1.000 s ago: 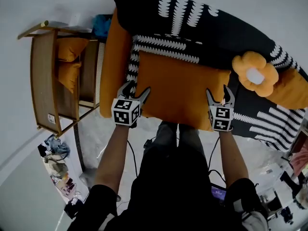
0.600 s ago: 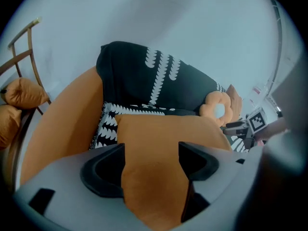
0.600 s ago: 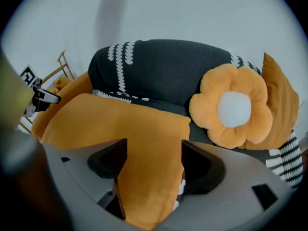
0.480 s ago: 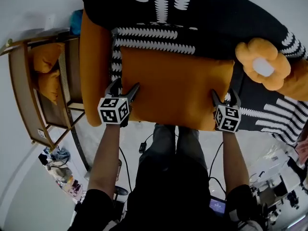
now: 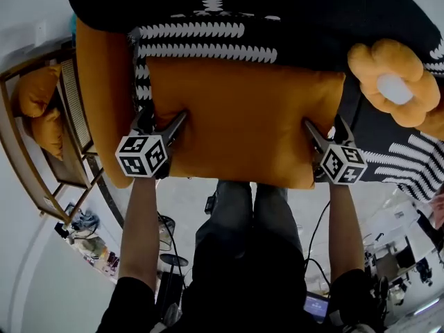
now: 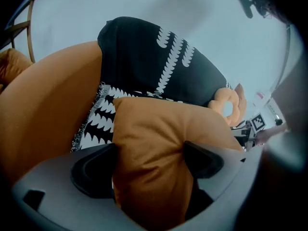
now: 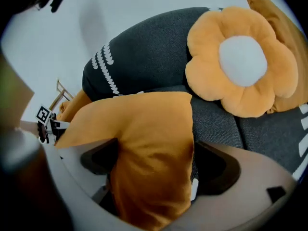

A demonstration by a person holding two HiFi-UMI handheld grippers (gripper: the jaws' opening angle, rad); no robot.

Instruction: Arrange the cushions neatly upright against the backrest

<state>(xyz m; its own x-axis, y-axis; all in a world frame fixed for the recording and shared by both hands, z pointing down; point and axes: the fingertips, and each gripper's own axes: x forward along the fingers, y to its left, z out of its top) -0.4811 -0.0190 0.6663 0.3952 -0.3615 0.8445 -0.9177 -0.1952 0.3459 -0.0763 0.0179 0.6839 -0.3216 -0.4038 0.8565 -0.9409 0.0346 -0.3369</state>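
Observation:
A big orange cushion (image 5: pixel 243 116) lies flat on the sofa seat, in front of the black backrest (image 5: pixel 277 12) with its white pattern. My left gripper (image 5: pixel 165 116) straddles the cushion's near left corner (image 6: pixel 149 148). My right gripper (image 5: pixel 322 125) straddles the near right corner (image 7: pixel 154 148). Both pairs of jaws have just been opening and stand wide. The puffy fabric fills each gap and brushes the pads. A flower-shaped cushion (image 5: pixel 393 82) leans on the backrest to the right (image 7: pixel 238 61).
The sofa's orange armrest (image 5: pixel 100 82) runs along the left. Beyond it stands a wooden rack (image 5: pixel 66 103) holding two orange cushions (image 5: pixel 38 106). Another orange cushion (image 7: pixel 284 32) sits behind the flower one. The person's legs and cables on the floor (image 5: pixel 239 207) are below.
Both grippers have sunk onto the orange cushion's near corners, and their jaws have spread wider around it. The right gripper has rolled. The sofa now fills more of the head view.

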